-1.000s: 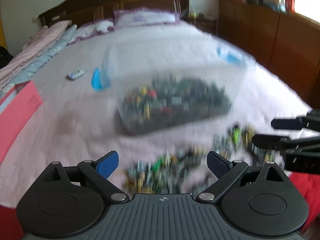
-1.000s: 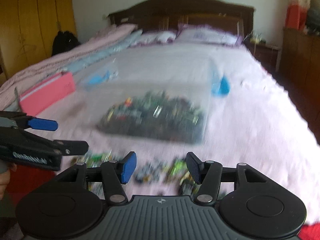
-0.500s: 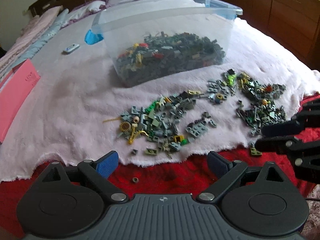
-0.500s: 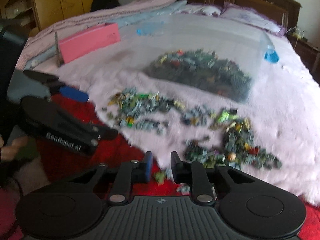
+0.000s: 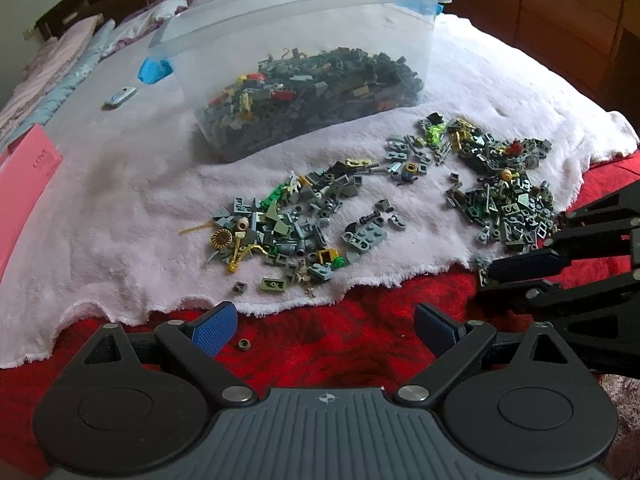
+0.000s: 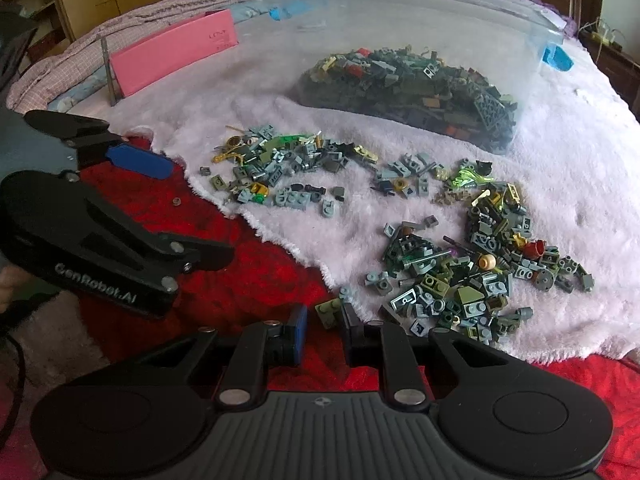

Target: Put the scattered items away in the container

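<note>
A clear plastic tub point(image 5: 304, 12) half full of small toy bricks stands on the bed, and its wall point(image 6: 440, 12) also shows in the right wrist view. Two loose piles of bricks lie before it on the white fleece, one on the left point(image 5: 280, 224) and one on the right point(image 5: 508, 200). My left gripper point(image 5: 326, 328) is open over the red cover, holding nothing. My right gripper point(image 6: 324, 330) is shut on a small olive plate point(image 6: 329, 313) at the fleece's front edge. From the left wrist view, the right gripper point(image 5: 486, 282) sits at the right.
A pink box point(image 5: 28, 168) lies on the bed at the left. A small white device point(image 5: 120, 96) and a blue clip point(image 5: 154, 70) lie left of the tub. One tiny round piece point(image 5: 243, 344) rests on the red cover point(image 5: 320, 360). Wooden cabinets point(image 5: 560, 20) line the right.
Both grippers have tipped downward and sunk toward the bed's front edge. The right jaws have gone from open to shut around the small olive plate. The left jaws stayed open.
</note>
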`<control>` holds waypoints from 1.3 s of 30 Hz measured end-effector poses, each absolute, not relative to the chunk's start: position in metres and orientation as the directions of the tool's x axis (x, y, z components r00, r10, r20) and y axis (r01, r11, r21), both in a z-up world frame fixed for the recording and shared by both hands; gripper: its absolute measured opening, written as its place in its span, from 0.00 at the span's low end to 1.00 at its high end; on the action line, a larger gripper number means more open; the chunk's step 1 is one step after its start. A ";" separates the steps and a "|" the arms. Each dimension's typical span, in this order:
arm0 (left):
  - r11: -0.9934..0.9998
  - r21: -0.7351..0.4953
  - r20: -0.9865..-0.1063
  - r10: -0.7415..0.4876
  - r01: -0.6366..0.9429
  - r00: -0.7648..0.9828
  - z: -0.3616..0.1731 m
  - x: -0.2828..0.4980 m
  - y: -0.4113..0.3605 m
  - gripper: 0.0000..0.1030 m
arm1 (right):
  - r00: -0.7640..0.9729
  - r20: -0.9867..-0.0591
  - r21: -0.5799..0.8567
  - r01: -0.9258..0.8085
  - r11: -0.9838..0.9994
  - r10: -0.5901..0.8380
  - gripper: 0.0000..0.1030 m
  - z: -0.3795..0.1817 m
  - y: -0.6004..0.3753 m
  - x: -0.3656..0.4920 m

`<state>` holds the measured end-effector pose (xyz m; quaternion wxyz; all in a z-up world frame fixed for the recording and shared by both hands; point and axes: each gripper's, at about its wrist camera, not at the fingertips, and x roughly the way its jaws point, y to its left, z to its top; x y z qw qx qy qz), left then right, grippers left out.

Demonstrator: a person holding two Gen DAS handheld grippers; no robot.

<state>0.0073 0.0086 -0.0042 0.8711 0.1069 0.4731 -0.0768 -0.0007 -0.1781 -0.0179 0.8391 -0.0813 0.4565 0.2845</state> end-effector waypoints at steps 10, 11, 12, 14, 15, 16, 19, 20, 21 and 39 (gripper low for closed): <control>0.980 0.069 -0.827 -0.049 0.187 0.560 -0.004 0.012 0.021 0.88 | 0.460 -0.796 0.079 -0.565 0.821 0.393 0.15 -0.015 -0.174 -0.002; 0.982 0.074 -0.824 -0.039 0.176 0.565 -0.004 0.013 0.025 0.88 | 0.468 -0.789 0.077 -0.567 0.820 0.397 0.15 -0.012 -0.174 -0.003; 0.983 0.080 -0.820 -0.028 0.163 0.571 -0.004 0.014 0.029 0.88 | 0.477 -0.781 0.076 -0.568 0.820 0.403 0.15 -0.009 -0.174 -0.003; 0.987 0.084 -0.810 -0.013 0.138 0.587 -0.004 0.017 0.039 0.81 | 0.496 -0.764 0.076 -0.564 0.822 0.411 0.15 -0.002 -0.174 -0.001; 0.988 0.081 -0.805 -0.011 0.128 0.594 -0.004 0.019 0.045 0.76 | 0.504 -0.758 0.076 -0.560 0.825 0.413 0.15 -0.001 -0.174 0.001; 0.989 0.079 -0.802 -0.011 0.123 0.597 -0.004 0.021 0.051 0.64 | 0.507 -0.756 0.081 -0.555 0.828 0.413 0.15 0.000 -0.175 0.004; 0.989 0.083 -0.813 -0.001 0.119 0.583 -0.010 0.031 0.066 0.22 | 0.504 -0.760 0.100 -0.532 0.841 0.410 0.15 -0.003 -0.175 0.013; 0.990 0.076 -0.817 -0.007 0.120 0.577 -0.012 0.034 0.070 0.17 | 0.501 -0.762 0.107 -0.527 0.843 0.410 0.15 -0.005 -0.175 0.015; 0.990 0.066 -0.819 -0.016 0.122 0.573 -0.014 0.036 0.074 0.17 | 0.498 -0.764 0.114 -0.521 0.846 0.410 0.15 -0.007 -0.175 0.017; 0.983 0.051 -0.814 -0.060 0.175 0.578 -0.022 0.034 0.070 0.09 | 0.472 -0.786 0.128 -0.508 0.852 0.400 0.15 -0.020 -0.168 0.024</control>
